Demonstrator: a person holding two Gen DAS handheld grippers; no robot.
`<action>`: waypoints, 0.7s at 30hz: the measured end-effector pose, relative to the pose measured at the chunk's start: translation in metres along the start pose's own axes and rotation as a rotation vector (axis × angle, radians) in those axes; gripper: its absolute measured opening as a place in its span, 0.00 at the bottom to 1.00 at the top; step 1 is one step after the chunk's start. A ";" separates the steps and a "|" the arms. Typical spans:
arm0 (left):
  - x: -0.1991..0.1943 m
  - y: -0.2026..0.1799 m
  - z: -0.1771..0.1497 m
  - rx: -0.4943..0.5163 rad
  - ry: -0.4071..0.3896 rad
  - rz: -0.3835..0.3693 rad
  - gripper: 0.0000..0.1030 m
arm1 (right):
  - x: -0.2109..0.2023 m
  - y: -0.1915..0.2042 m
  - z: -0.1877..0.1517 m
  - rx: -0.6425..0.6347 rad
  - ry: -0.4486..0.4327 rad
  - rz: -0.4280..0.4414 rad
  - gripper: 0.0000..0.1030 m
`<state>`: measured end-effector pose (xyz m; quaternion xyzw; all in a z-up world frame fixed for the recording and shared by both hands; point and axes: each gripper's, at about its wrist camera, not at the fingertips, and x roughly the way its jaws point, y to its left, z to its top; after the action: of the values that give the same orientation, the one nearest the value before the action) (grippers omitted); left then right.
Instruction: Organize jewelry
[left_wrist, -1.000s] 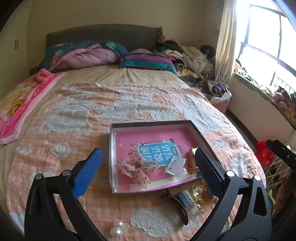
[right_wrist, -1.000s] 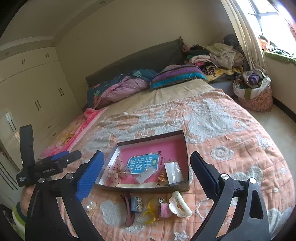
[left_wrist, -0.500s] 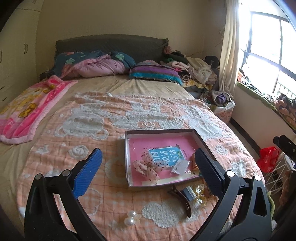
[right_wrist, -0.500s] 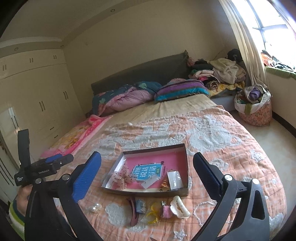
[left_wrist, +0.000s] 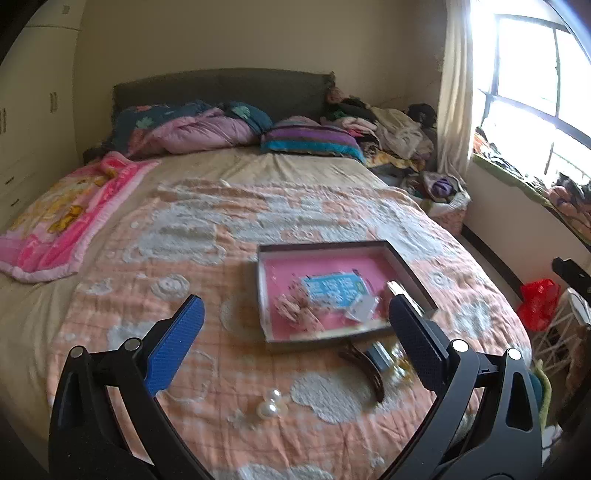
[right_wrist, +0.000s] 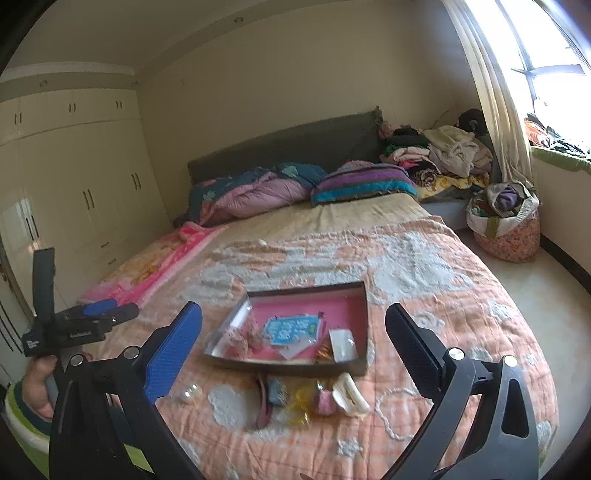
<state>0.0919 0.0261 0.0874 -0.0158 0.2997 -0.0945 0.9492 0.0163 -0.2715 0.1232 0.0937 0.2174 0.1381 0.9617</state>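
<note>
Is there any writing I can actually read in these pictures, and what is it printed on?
Blue card in the pink-lined tray: white characters, too blurred to read.
Left gripper, seen from the right wrist camera: small white lettering on its black body, too small to read.
Nothing else shows legible text.

A striped pillow (right_wrist: 364, 181) is lying by the dark headboard (right_wrist: 288, 149), and a pink blanket (left_wrist: 62, 218) is covering the bed's left edge.

Home bedroom, large bed (right_wrist: 369, 236) with pillows (right_wrist: 362, 182), built-in wardrobes (right_wrist: 74, 177), curtained window (left_wrist: 524, 96)
</note>
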 end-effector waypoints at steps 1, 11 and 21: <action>0.000 -0.002 -0.002 0.004 0.006 -0.002 0.91 | 0.000 -0.001 -0.003 -0.002 0.008 -0.002 0.96; 0.017 -0.037 -0.037 0.088 0.091 -0.034 0.91 | 0.004 -0.008 -0.025 -0.018 0.071 -0.023 0.96; 0.032 -0.066 -0.055 0.146 0.142 -0.051 0.91 | 0.002 -0.018 -0.046 -0.042 0.117 -0.050 0.96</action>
<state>0.0750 -0.0429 0.0303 0.0526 0.3579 -0.1413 0.9215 0.0019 -0.2825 0.0774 0.0598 0.2725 0.1237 0.9523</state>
